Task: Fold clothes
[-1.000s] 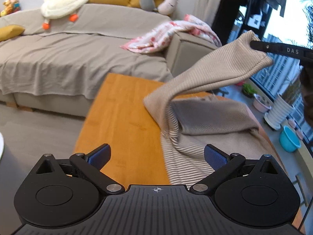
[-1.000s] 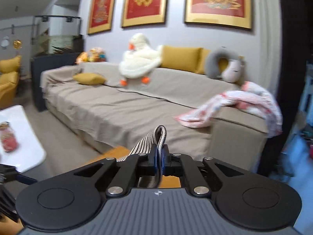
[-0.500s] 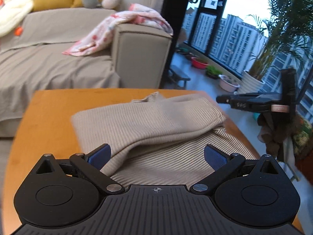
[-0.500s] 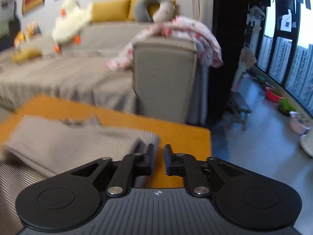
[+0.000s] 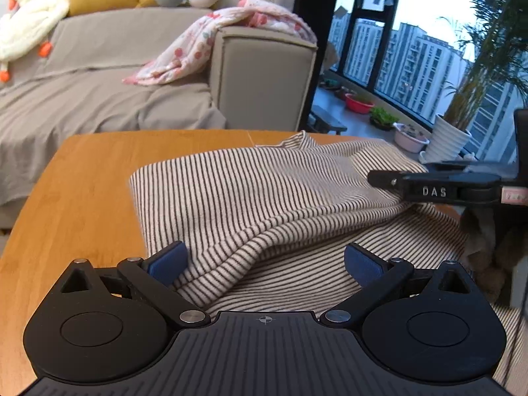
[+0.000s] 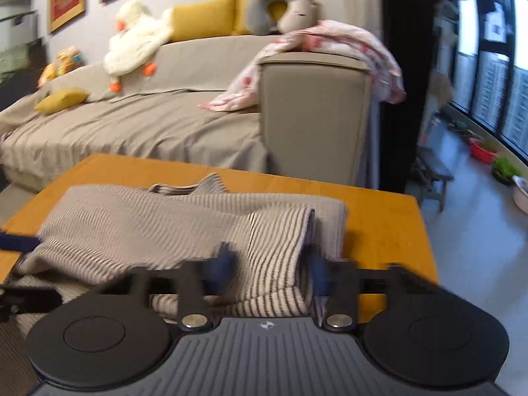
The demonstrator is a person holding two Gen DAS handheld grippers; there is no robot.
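Observation:
A beige sweater with thin dark stripes [image 5: 264,191] lies on the orange wooden table [image 5: 89,178], one part folded over the body. My left gripper [image 5: 264,260] hovers open low over its near edge, touching no cloth. In the left wrist view my right gripper [image 5: 429,189] reaches in from the right at the sweater's right side. Seen from the right wrist, the right gripper [image 6: 269,272] is open, its blurred fingers [image 6: 222,269] apart on either side of the folded striped end of the sweater [image 6: 277,231], which rests on the table [image 6: 379,221].
Behind the table stands a grey covered sofa [image 5: 99,99] with a pink floral blanket [image 5: 211,43] over its armrest [image 5: 264,76], a plush duck [image 6: 135,43] and cushions. Plant pots [image 5: 445,138] and a small stool [image 6: 432,171] stand by the window on the right.
My right gripper brought the held sleeve down from the air across the sweater, laid it on the table and opened. The left gripper stayed open and turned toward the window.

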